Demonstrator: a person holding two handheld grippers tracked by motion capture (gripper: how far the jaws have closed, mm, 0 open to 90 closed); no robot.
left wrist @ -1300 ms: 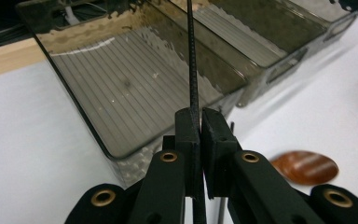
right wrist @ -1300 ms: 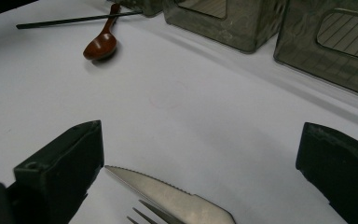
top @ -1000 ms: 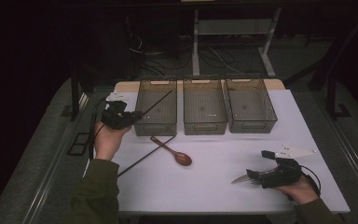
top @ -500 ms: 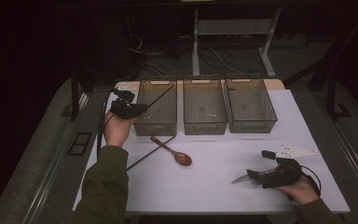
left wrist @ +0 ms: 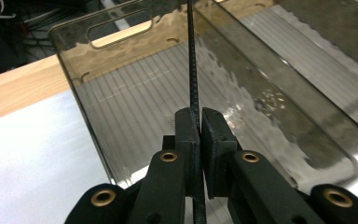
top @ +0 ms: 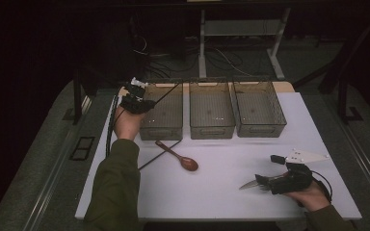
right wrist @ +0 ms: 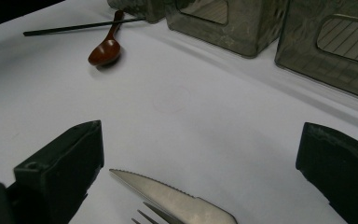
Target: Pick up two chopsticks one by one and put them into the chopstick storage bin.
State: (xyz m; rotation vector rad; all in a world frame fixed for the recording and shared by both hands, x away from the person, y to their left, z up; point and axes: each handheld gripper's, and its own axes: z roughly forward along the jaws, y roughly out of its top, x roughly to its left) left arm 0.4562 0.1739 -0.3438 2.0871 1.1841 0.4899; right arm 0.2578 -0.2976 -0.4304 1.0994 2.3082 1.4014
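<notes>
Near edge: right gripper [top: 262,183], jaws apart, rests around a knife [right wrist: 168,198] and fork [right wrist: 144,215] on the table [top: 231,202]. Mid-table: a wooden spoon [top: 179,157] and second chopstick [top: 158,155]. Far: left gripper [left wrist: 199,122], clamped on a chopstick [left wrist: 193,70] over the left bin [top: 166,115]. Risk: released tilted, the thin stick may bridge the bin rim.

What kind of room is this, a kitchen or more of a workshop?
Probably a lab or test bench rather than a kitchen: a white-topped table in a dark room, loose cables on the floor behind it, and three clear bins lined up with cutlery like a brown spoon laid out for sorting.
</notes>
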